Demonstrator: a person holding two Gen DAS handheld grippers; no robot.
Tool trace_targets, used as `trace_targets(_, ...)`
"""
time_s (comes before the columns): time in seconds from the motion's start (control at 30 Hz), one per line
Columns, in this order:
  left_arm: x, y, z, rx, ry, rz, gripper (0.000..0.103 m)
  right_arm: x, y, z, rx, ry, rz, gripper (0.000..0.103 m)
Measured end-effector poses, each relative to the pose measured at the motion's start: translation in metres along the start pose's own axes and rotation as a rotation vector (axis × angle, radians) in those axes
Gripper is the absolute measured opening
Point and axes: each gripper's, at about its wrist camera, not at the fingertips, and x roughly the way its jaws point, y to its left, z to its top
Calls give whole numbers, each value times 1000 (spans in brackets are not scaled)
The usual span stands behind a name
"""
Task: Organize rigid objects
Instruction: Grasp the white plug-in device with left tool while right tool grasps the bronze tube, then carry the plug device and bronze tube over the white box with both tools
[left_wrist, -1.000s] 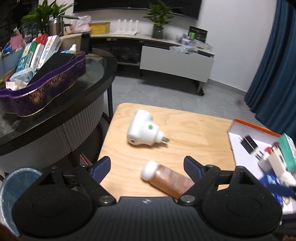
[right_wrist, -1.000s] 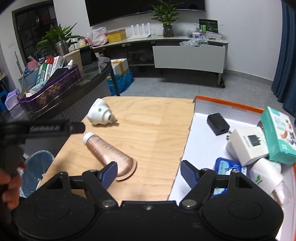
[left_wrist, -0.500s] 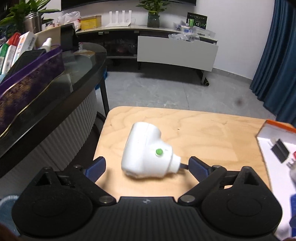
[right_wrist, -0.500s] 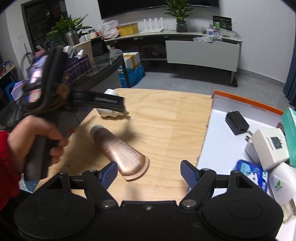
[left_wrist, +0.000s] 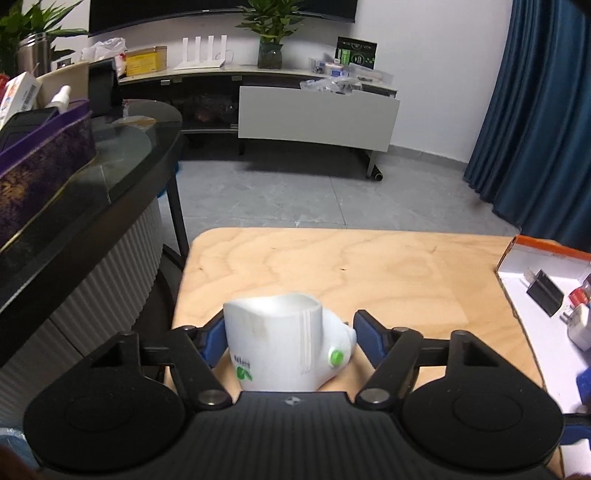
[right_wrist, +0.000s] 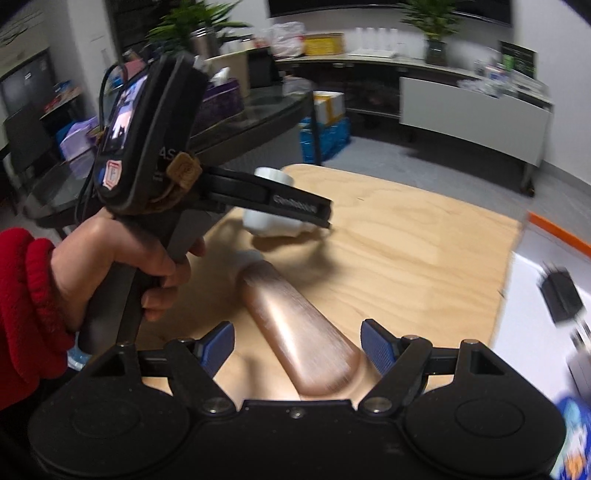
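White plug-in device (left_wrist: 284, 347) between closing jaws of left gripper (left_wrist: 290, 338); copper tube (right_wrist: 295, 332) between open jaws of right gripper (right_wrist: 297, 347).

Device: white moulded plastic body, round green button on the tapered end, small green mark and dark lettering near the base; resting on the wooden bench (left_wrist: 369, 269) near its left edge. Left blue pad against the body, right pad just apart. Tube: metallic copper-pink, white cap at the far end, flat crimped end nearest the camera, lying on the bench, not touched by either pad. White tray with orange rim (left_wrist: 532, 251) at the right.
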Motion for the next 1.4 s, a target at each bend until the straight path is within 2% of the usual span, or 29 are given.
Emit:
trace_targets(0.13,-18,10,2,-30,-29,-7,66,20,6,11,-93,25,22,89)
trace_targets(0.3,-30,13,-4,-31,-55,-36,64,44,4,21,-113,61,52,86)
trace_targets(0.47,-34,12,-10,-35,-80,-54,64,46,15,15,-166,33,34,52)
trace_targets(0.53,-33,10,-14,-29,-87,-55,67,41,15,9,-156,20,20,47)
trace_targets(0.63,-27,6,-23,-17,-61,-60,75,35,14,5,-139,23,-1,47)
trace_targets(0.83,-13,0,-30,25,-38,-32,72,18,7,-5,-82,29,-36,46)
trace_targets(0.87,-13,-1,-30,37,-40,-15,67,15,6,-6,-72,25,-45,46)
trace_targets(1.03,-17,-3,-30,49,-49,3,67,1,-2,-10,-19,-10,-67,46)
trace_targets(1.2,-37,-9,-29,30,-91,-3,67,-25,-10,-8,36,-68,-85,46)
trace_targets(1.4,-82,-31,-27,31,-160,-6,67,-65,-17,-11,100,-145,-117,46)
